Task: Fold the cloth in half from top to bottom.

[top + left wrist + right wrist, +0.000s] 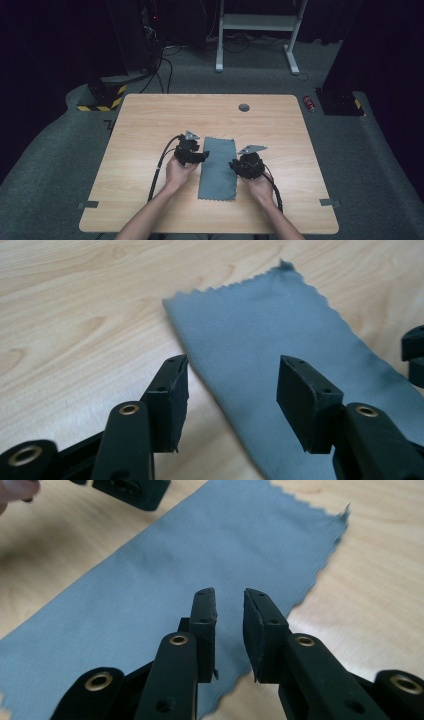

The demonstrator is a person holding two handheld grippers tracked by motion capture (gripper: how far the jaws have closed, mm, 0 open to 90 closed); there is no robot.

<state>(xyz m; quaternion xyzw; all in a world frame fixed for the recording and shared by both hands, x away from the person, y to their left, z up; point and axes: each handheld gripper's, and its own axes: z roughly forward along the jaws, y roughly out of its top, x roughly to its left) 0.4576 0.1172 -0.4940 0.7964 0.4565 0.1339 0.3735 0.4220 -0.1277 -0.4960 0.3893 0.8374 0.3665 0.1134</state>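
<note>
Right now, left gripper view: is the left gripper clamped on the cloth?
No, the left gripper has its jaws spread wide over the cloth's edge, gripping nothing.

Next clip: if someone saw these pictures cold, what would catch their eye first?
A grey-blue cloth with pinked edges lies flat on the middle of the wooden table, running away from the person. The left gripper sits at its left edge with fingers spread wide. The right gripper sits at its right edge with only a narrow gap between its fingers; neither has the cloth pinched.
</note>
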